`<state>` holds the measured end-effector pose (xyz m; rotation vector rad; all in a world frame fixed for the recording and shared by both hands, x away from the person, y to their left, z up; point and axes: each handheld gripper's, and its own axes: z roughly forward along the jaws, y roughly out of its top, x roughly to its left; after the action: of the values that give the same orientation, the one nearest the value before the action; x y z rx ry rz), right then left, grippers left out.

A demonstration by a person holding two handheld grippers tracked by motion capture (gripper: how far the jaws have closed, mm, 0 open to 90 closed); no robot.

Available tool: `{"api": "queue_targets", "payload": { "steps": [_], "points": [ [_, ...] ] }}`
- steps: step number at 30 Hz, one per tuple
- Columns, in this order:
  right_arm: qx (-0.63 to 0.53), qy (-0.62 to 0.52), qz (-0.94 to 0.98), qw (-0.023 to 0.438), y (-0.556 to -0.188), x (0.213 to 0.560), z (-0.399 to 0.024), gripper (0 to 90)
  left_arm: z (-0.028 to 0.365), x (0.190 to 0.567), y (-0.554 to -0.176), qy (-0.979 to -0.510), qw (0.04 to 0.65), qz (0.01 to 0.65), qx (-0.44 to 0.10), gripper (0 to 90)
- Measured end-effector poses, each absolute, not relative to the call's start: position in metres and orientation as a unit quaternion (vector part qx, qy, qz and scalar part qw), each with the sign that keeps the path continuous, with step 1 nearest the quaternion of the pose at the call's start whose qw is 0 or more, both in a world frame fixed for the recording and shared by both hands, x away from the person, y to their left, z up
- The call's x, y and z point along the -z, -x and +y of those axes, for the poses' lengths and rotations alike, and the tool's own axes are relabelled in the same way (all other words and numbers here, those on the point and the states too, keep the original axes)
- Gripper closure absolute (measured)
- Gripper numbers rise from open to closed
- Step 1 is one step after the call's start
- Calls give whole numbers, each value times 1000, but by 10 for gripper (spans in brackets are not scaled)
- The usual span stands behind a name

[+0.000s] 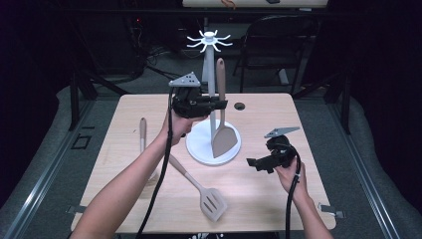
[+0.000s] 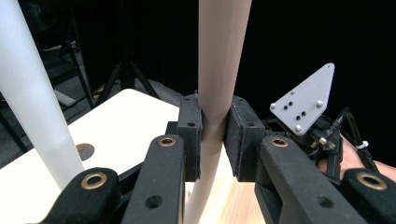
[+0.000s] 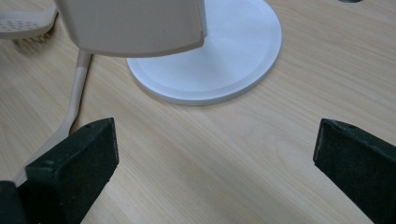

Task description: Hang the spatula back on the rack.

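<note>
A beige spatula (image 1: 220,79) hangs upright with its blade (image 1: 223,141) just over the round base (image 1: 199,147) of a white utensil stand (image 1: 209,64). My left gripper (image 1: 219,104) is shut on the middle of its handle. In the left gripper view the pads (image 2: 192,135) press on the handle (image 2: 219,70) from both sides, and the stand's pole (image 2: 32,107) rises at the left. My right gripper (image 1: 254,163) is low over the table, right of the stand. It stands open (image 3: 215,158) with bare tabletop between the jaws, facing the blade (image 3: 135,25) and the base (image 3: 224,60).
A slotted spatula (image 1: 211,203) lies near the front edge of the wooden table (image 1: 278,114). Another long-handled utensil (image 1: 143,134) lies at the left. The stand's hook ring (image 1: 209,41) is at the top of the pole. A beige handle (image 3: 77,88) lies beyond my right gripper's left jaw.
</note>
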<state>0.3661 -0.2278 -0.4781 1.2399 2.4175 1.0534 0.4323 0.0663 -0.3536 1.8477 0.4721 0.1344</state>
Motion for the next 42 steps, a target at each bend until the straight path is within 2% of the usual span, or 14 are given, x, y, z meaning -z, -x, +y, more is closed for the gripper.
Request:
{"api": "queue_targets", "payload": {
  "steps": [17,27,34,42],
  "points": [
    [-351,-422,830,102,-367,480,-226,0,63,340,-445,-781,584,216,-39,773],
    [-348,-420,832,96,-368,481,-225,0,67,345,-454,-777,582,238,-29,773],
    [-345,-420,834,96,-368,481,-223,0,67,347,-459,-783,573,238,-49,772],
    [-340,-415,838,100,-369,483,-222,0,69,347,-464,-794,556,222,-107,770]
  ]
}}
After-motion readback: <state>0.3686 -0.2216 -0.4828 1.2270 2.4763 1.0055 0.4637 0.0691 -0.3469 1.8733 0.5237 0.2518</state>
